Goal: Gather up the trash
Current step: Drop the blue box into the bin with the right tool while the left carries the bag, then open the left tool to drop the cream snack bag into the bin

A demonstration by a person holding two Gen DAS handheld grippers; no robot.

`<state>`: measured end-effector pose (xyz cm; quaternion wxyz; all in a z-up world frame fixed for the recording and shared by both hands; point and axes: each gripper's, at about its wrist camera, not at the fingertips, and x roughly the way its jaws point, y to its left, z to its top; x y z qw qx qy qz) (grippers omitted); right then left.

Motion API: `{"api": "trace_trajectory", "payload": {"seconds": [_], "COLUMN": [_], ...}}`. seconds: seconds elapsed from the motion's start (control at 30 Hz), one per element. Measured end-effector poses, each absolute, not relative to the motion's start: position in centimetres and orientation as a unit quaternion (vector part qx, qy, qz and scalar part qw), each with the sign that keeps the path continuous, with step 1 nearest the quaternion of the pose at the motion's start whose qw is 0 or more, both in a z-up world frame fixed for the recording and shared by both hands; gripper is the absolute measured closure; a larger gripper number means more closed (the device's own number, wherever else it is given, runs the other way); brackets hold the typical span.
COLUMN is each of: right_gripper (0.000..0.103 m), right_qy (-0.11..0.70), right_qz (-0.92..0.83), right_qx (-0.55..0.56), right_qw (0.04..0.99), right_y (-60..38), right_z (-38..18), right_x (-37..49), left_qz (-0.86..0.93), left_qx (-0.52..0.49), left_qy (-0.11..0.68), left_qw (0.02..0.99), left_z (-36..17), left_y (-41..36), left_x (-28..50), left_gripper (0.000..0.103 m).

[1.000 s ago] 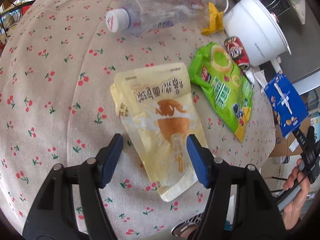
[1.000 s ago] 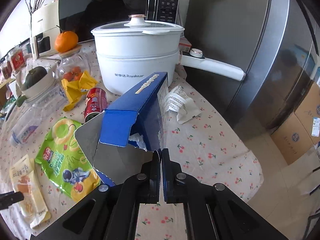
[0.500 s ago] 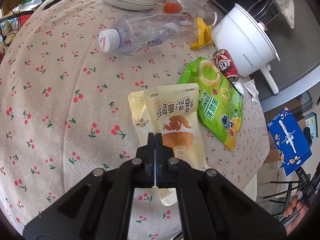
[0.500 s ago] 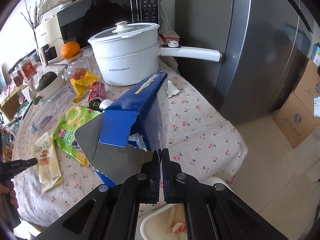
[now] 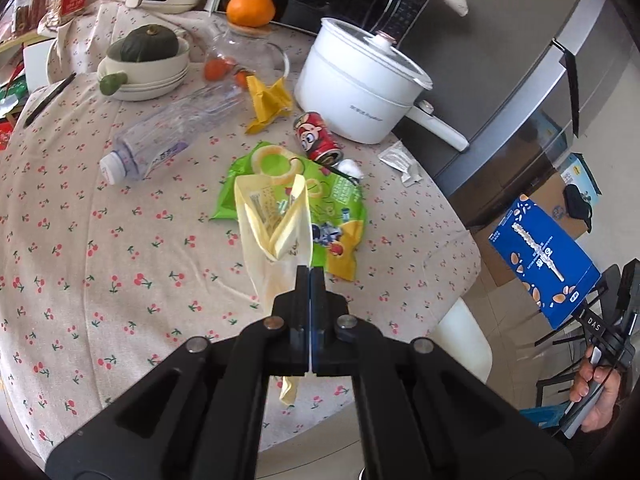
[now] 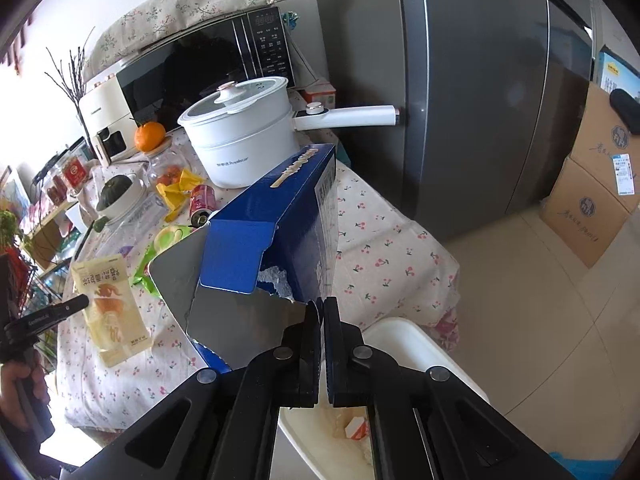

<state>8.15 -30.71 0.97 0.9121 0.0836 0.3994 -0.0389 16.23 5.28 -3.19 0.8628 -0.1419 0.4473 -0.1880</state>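
Left gripper [image 5: 310, 276]: my jaws are pressed together on the pale yellow snack pouch [image 5: 276, 224]; it hangs lifted off the table, its upper end folded open and its lower end dangling below my fingers.
Right gripper [image 6: 322, 312]: jaws clamped on the torn edge of the blue carton [image 6: 280, 232], which I hold tilted in the air past the table's right edge, its opened flap showing a silver lining.
White bin [image 6: 404, 344]: directly under my right gripper, on the floor just beside the table; some scraps lie inside.
Green snack bag [image 5: 340, 208]: flat on the cherry-print tablecloth [image 5: 120, 248], just behind the hanging pouch.
Red can [image 5: 318, 140]: on its side, beyond the green bag, near the pot.
Crumpled white wad [image 5: 349, 168]: just beside the can's mouth.
Small silver sachet [image 5: 402, 160]: near the table's right edge.
Yellow wrapper [image 5: 269, 102]: crumpled, left of the can.
Clear plastic bottle [image 5: 168, 132]: lying on its side, white cap toward me, left of the wrapper.
White electric pot [image 5: 360, 92]: far right of the table, lidded, handle pointing right.
Bowl with green squash [image 5: 146, 60]: far left.
Orange [image 5: 251, 8]: resting on top of a glass jar [image 5: 240, 52], far centre.
Grey fridge [image 6: 480, 80]: beyond the table, to the right.
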Motion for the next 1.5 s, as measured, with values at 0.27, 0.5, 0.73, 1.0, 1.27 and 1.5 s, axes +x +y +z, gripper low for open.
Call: {"api": "trace_trajectory", "payload": {"seconds": [0.27, 0.5, 0.73, 1.0, 1.27, 1.5], "right_gripper": [0.100, 0.100, 0.099, 0.098, 0.092, 0.084], "right_qy": [0.430, 0.512, 0.586, 0.639, 0.646, 0.636], "right_qz": [-0.045, -0.045, -0.060, -0.091, -0.103, -0.111], "right_qx": [0.088, 0.119, 0.149, 0.163, 0.181, 0.188], "right_qw": [0.897, 0.850, 0.794, 0.746, 0.734, 0.740], "right_y": [-32.9, -34.5, -36.2, -38.2, -39.5, -40.6], "right_z": [0.7, -4.0, -9.3, -13.8, -14.3, -13.7], "right_x": [4.1, 2.9, 3.4, 2.8, 2.2, 1.9], "left_qz": [-0.287, -0.365, -0.403, -0.415, -0.406, -0.393], "left_qx": [-0.094, -0.045, -0.006, 0.023, 0.085, 0.101], "left_qy": [0.414, 0.413, 0.440, 0.480, 0.491, 0.495], "left_qw": [0.859, 0.833, 0.802, 0.772, 0.766, 0.768], "left_z": [-0.3, -0.6, -2.9, -6.9, -10.3, -10.7], "left_y": [-2.5, -10.0, -15.5, -20.0, -22.7, -22.5], "left_x": [13.2, 10.2, 8.7, 8.4, 8.1, 8.2], "left_gripper": [0.103, 0.103, 0.103, 0.103, 0.103, 0.099]}}
